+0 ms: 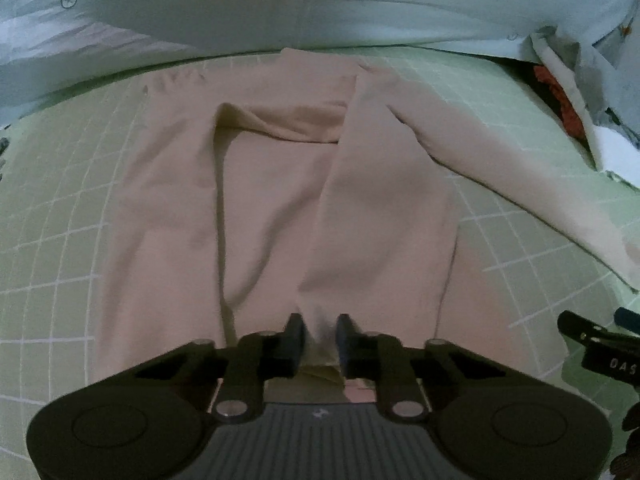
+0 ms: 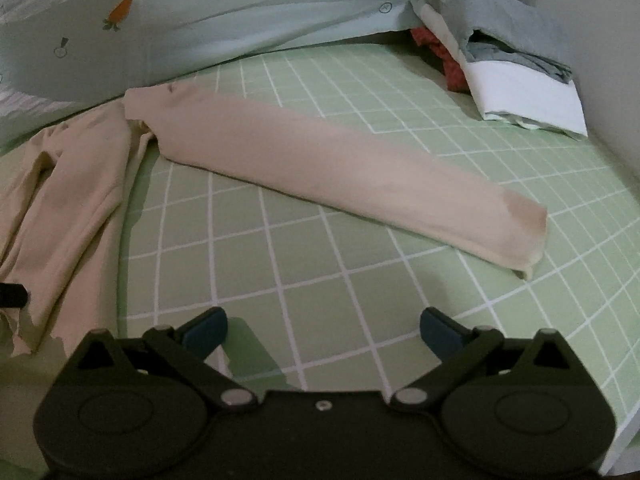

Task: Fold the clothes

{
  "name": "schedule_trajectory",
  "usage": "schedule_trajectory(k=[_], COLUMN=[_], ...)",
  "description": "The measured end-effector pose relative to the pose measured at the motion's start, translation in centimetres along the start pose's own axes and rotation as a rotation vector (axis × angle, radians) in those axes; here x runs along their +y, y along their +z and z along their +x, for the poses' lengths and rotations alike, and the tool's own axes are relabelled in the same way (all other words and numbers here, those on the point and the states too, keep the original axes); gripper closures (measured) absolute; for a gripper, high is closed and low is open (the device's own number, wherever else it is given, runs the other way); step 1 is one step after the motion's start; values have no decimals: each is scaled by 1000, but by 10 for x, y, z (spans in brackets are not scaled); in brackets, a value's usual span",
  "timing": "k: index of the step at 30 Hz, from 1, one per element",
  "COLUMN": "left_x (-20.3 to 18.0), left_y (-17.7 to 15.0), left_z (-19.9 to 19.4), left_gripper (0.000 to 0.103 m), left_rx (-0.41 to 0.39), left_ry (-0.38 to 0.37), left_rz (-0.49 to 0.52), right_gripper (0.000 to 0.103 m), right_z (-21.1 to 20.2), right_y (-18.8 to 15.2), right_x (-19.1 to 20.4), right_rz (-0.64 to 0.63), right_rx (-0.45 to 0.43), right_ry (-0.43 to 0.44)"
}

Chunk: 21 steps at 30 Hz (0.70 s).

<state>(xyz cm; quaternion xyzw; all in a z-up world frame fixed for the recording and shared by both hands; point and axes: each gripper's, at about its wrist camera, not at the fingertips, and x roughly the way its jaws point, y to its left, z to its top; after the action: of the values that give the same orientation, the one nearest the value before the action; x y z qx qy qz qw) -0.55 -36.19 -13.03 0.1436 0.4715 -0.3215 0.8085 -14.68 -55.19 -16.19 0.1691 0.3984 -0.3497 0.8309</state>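
One beige garment [image 1: 272, 200], rumpled — sleeve [image 2: 340, 168] outstretched

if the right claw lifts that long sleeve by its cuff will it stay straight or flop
Probably flops: the sleeve lies thin and flat on the checked sheet, so only the cuff would rise while the rest drags. It looks light, as the shirt bunches where the left claw pinches it. The right claw is open.

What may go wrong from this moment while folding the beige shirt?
The left claw pinches only a small bit of the beige shirt at its hem, so it may slip out. The long sleeve lies spread on the green checked sheet, while the right claw is open; it may drag.
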Motion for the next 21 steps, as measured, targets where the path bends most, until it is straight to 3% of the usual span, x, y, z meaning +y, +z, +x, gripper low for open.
schedule_trajectory(k=[5,10,15,17,21], left_x=[1,12,50,66,102], left_y=[2,6,-4,-17,-60], left_z=[2,-10,-70,-95,-122], left_gripper=[96,99,99,99,99], left_rx=[-6,-34,-114,-150,-166], left_ry=[-17,-70,-273,-309,-235], left_rz=[0,-76,-336,-430,-576], right_gripper=[0,0,0,0,0], right_z=[0,0,0,0,-3], right_y=[1,3,4,4,0], right_x=[1,2,3,3,6], right_rz=[9,18,28,29,33], right_rx=[9,21,34,40,50], right_ry=[-7,-15,-24,-25,-29])
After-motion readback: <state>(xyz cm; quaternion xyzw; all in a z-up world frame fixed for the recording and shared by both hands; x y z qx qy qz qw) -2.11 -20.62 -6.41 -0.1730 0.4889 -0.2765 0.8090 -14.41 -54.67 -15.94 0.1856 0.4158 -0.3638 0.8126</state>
